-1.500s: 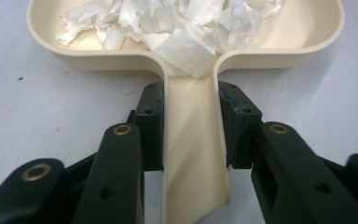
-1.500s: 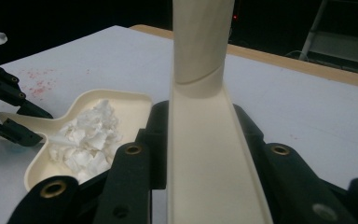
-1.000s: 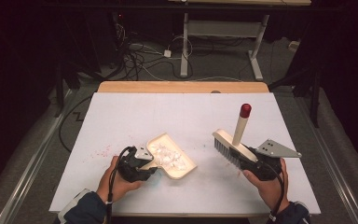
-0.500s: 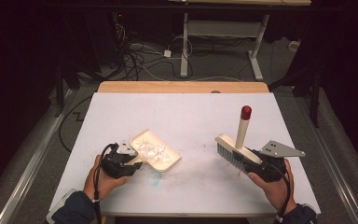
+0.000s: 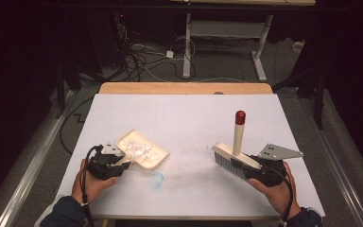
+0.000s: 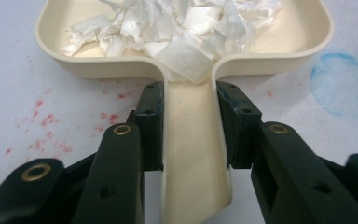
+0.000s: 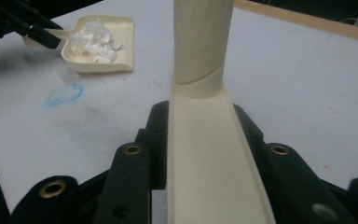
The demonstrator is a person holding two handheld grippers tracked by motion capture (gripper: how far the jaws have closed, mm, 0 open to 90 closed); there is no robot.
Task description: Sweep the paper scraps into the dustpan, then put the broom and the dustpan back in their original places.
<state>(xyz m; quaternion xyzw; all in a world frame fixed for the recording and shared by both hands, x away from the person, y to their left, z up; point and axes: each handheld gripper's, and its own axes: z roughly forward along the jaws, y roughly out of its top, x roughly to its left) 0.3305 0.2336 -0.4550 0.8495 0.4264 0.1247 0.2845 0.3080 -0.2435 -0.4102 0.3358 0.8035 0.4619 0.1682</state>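
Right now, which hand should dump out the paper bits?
Left, probably. The left gripper is clamped on the dustpan handle, and the paper scraps sit inside. The right gripper holds the brush.

We count one cream dustpan (image 5: 144, 150), holding one heap of torn white paper scraps (image 6: 177, 28) too jumbled to number. We see one hand brush (image 5: 234, 153) with a red-capped handle, one blue circle smudge (image 5: 157, 180) on one white table (image 5: 189, 113), and two grippers: left gripper (image 5: 118, 158), right gripper (image 5: 257, 166).
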